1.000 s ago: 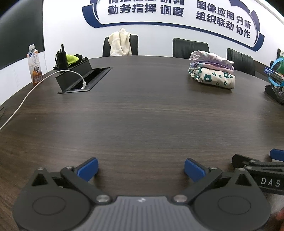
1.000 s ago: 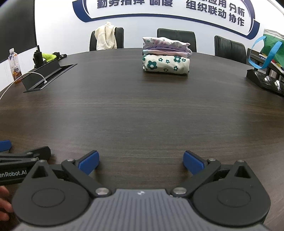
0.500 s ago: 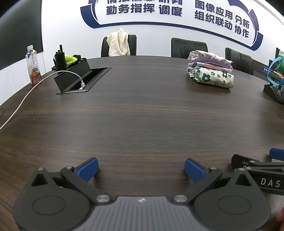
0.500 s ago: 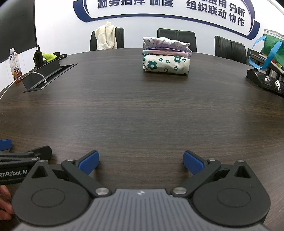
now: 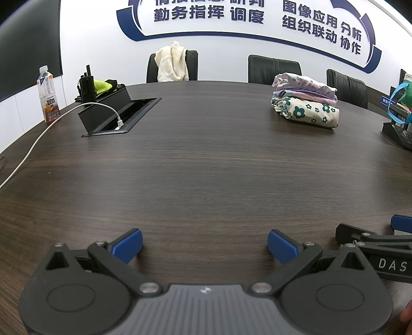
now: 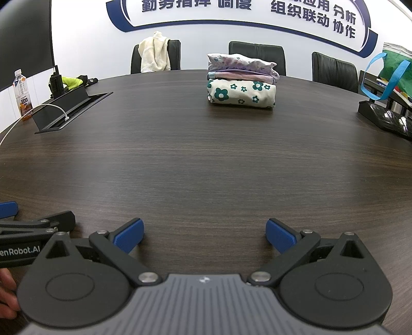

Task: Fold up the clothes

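Reading "DAS", lettering is seen on the right gripper point(image 6: 203, 232); folded clothes point(image 6: 242, 82) lie far beyond both spread jaws, the left gripper point(image 5: 204, 243) empty too

I count one stack of folded clothes point(image 6: 241, 80) on the far side, three garments in it. Three black chairs point(image 6: 257, 52) stand behind the table point(image 6: 206, 159), one bottle point(image 5: 48, 95) far left.

"DAS" on the right claw point(image 5: 401, 233), "enRobot.AI" on the left claw point(image 6: 7, 214), blue Chinese lettering on the wall sign point(image 5: 208, 13).
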